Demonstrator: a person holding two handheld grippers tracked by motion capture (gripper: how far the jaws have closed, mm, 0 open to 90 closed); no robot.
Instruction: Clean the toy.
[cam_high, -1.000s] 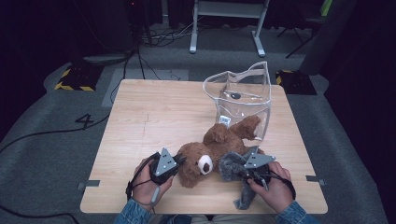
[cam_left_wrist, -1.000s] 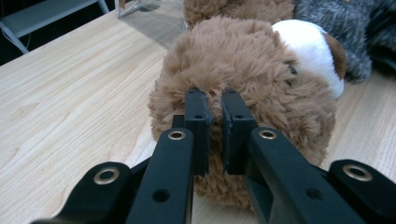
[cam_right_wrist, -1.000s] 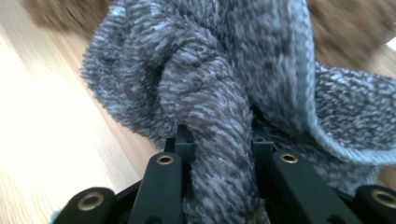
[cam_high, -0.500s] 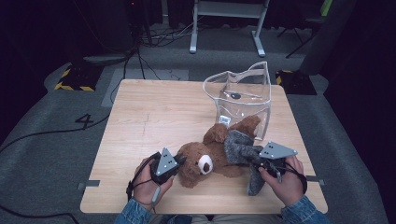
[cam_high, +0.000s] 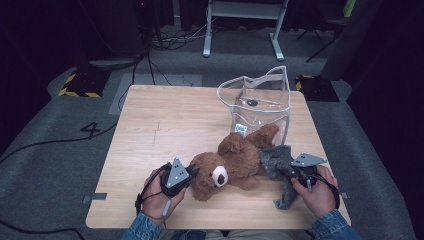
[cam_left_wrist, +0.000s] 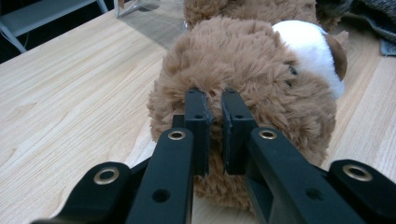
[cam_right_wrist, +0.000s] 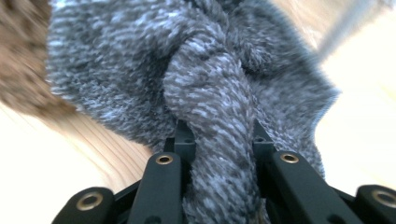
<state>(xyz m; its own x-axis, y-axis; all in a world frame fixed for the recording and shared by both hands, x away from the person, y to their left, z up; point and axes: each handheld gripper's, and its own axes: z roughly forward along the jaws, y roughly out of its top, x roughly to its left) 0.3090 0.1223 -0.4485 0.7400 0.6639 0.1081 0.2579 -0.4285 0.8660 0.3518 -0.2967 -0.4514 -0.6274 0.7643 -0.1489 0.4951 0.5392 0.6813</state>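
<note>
A brown teddy bear (cam_high: 235, 160) with a white muzzle lies on its back near the front of the wooden table (cam_high: 165, 125). My left gripper (cam_high: 192, 172) is shut on the fur of the bear's head (cam_left_wrist: 243, 60); the two pads pinch a tuft, nearly touching. My right gripper (cam_high: 299, 176) is shut on a grey knitted cloth (cam_high: 277, 165), which bunches thickly between the jaws (cam_right_wrist: 219, 116) and trails from the bear's lower body toward the table's right front.
A clear plastic bag (cam_high: 257, 102) stands open behind the bear, with a small dark item inside. The table's front edge lies just under both hands. A metal stand (cam_high: 240, 20) and cables sit on the floor beyond.
My right gripper has pulled the grey cloth to the right, away from the bear. The left gripper and the bear's head have stayed put.
</note>
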